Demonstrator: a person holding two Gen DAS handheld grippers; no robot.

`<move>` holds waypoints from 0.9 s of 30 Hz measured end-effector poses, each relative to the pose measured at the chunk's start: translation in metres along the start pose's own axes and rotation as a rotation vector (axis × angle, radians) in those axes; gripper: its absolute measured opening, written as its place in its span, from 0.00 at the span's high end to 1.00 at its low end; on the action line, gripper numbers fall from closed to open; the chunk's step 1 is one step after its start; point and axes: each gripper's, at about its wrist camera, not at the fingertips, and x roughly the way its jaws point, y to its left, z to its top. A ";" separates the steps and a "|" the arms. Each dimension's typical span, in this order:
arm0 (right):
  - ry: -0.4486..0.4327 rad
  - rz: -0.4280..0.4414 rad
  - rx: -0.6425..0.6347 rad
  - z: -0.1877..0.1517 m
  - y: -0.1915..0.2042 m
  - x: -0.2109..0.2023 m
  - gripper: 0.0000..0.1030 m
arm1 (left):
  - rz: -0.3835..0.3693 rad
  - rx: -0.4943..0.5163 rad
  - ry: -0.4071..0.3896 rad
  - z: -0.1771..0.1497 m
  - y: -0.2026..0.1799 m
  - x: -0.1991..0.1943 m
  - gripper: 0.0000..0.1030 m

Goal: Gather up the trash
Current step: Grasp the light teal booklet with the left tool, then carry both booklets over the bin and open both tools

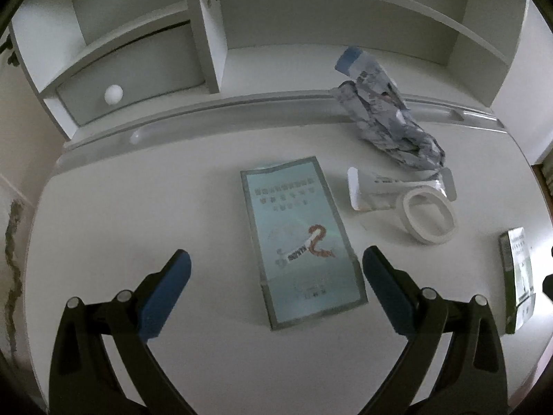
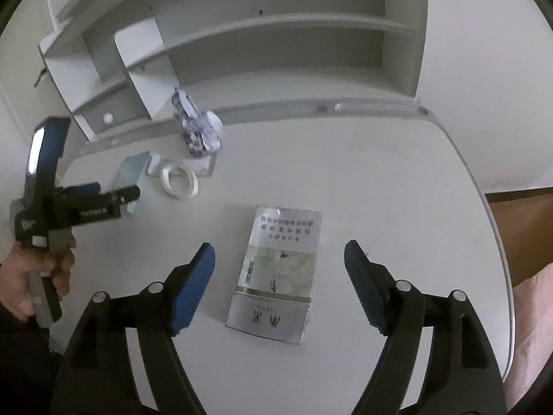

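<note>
Both jaws wide open, empty. Left gripper over blue packet printed "2"; right gripper over Chinese-lettered box. Beyond: tape roll, crumpled wrapper.

Colour rundown: the surface is plain white, same as the shelf unit behind it. The flat packet is pale teal with a silvery border and a red squiggle. The crumpled wrapper is blue-grey and white mottled with a solid blue end. The tape roll is off-white. The box is silver with pale green artwork. Both grippers are black with blue pads
</note>
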 end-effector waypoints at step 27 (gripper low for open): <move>-0.097 -0.198 0.292 -0.065 -0.120 -0.077 0.47 | -0.323 0.303 -0.169 -0.028 -0.129 -0.092 0.46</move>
